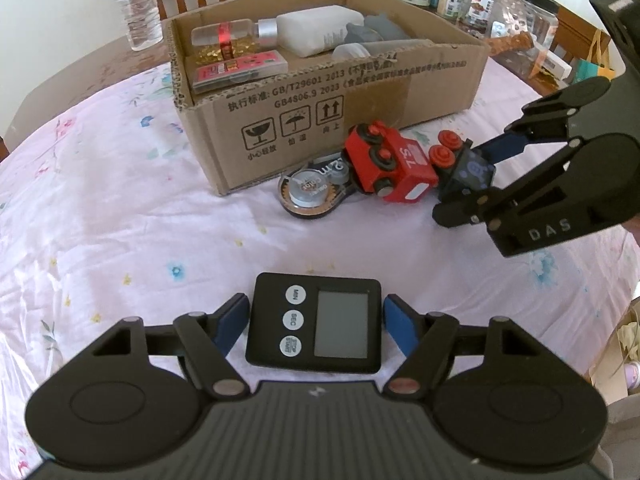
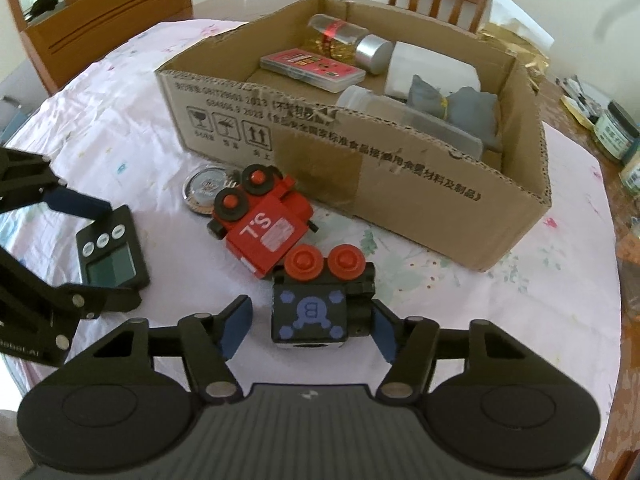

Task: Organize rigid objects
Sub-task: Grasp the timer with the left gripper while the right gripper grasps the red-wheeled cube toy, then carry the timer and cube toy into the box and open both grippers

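Where the left tool [image 1: 316,308] sits: low in the left wrist view, its blue pads against both sides of a black digital timer [image 1: 312,328] lying flat on the tabletop [image 1: 120,220].
Right tool [image 2: 310,320]: jaws part open around a black toy wagon [image 2: 308,316] with red wheels; the right pad touches it, the left pad stands clear.
Red toy engine [image 2: 264,236]: on its side, touching the wagon's upper left.
Correction tape [image 1: 308,194]: beside the engine, at the box corner.
Cardboard box [image 2: 400,184]: upper centre, holding bottles and a case.
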